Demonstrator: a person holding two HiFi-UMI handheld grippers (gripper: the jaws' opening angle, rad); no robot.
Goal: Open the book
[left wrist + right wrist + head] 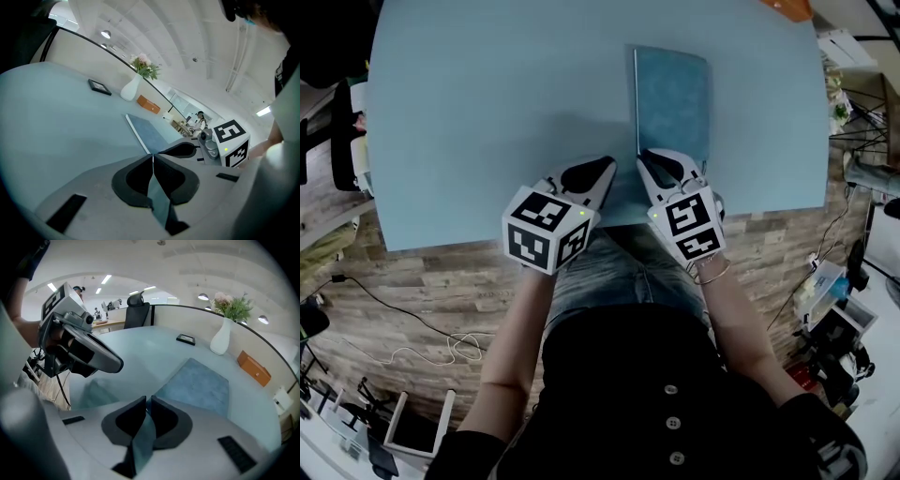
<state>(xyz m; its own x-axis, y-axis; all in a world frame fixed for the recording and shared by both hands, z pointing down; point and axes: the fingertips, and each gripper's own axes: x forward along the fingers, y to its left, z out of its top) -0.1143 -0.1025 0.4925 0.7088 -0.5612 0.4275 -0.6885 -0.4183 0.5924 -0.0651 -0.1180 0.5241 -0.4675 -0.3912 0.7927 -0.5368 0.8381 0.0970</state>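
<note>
- While I look down through the head view, the closed book (672, 94) lies flat on the pale blue table (469, 112), right of centre, with its near end close to the table's near edge.
- The right gripper (652, 161) sits over the book's near left corner. The left gripper (602, 169) is just beside it on bare tabletop, left of the book's long edge. Wide bare surface stretches left of the book and beyond it.
- From the left gripper view, I see the left gripper's (152, 158) jaws pressed together at the tips with nothing between them. The book's (151, 131) long edge runs straight ahead of them. The right gripper (187, 151) is close on the right. A white vase (131, 88), an orange box (148, 104) and a small black frame (99, 86) stand at the far rim.
- From the right gripper view, the right gripper's (146, 403) jaws are drawn almost together, leaving only a sliver. The book's (199, 383) near corner lies just past the tips, and I cannot tell whether they touch it. The left gripper (115, 365) hangs to the left above bare table.
</note>
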